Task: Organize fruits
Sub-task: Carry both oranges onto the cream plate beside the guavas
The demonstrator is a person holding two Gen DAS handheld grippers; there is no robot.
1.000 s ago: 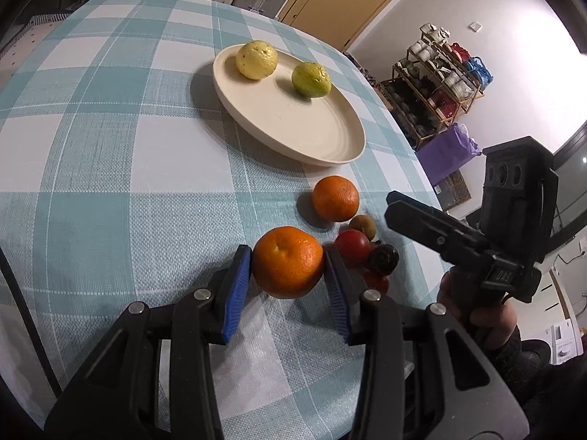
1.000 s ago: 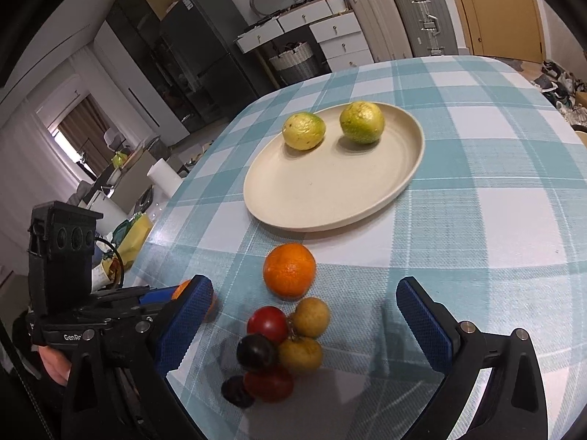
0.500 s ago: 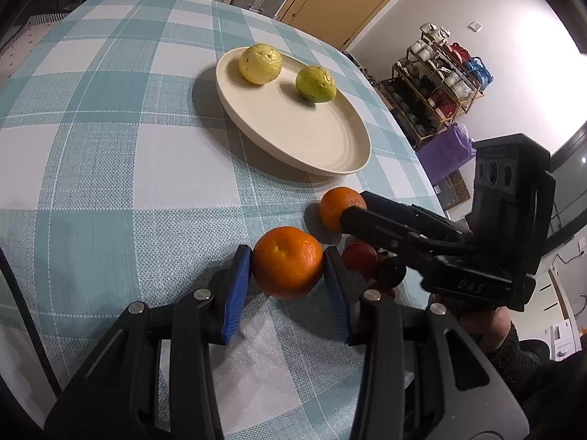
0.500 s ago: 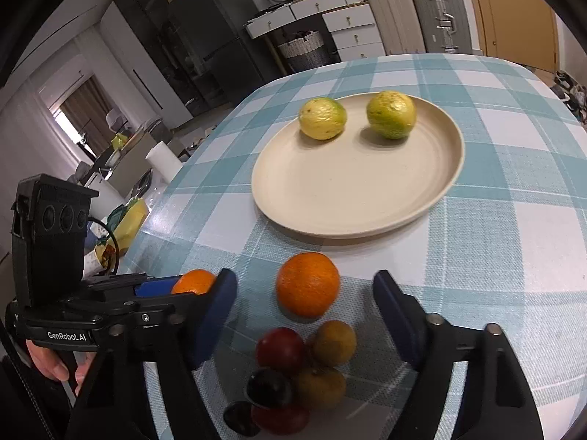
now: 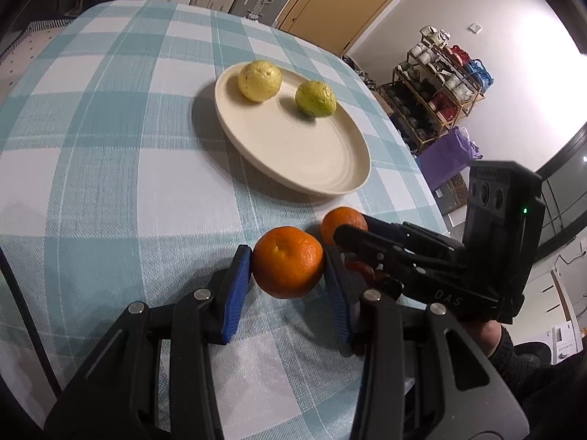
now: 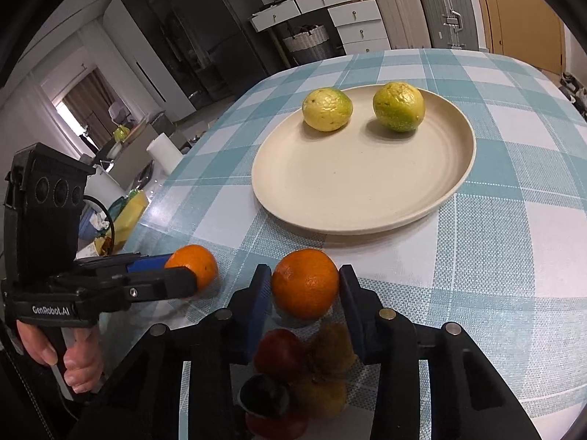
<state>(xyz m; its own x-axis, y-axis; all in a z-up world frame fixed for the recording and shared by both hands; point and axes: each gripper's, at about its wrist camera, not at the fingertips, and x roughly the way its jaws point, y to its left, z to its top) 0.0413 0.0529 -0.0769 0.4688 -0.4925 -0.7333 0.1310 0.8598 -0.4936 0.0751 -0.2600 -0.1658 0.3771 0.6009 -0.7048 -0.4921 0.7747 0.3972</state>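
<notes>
While I hold both tongs low over the near edge of the checked tablecloth [image 5: 110, 183], I note:

Left tongs [image 5: 288, 275]: clenched on an orange [image 5: 288, 267]; blue pads press both its sides.

Right tongs [image 6: 305, 295]: closing round a second orange [image 6: 305, 283]; pads at its sides, contact looks made.

Second orange: on the cloth, near of the plate [image 6: 367, 201], right of the first.

Plate: cream, far of both oranges; carries two yellow-green fruits [image 6: 327, 109] side by side at its far edge.

Small fruits [image 6: 280, 354]: red, brown and dark cluster under my right tongs, partly hidden.

Hand [image 6: 73, 363]: grips the left handle.
</notes>
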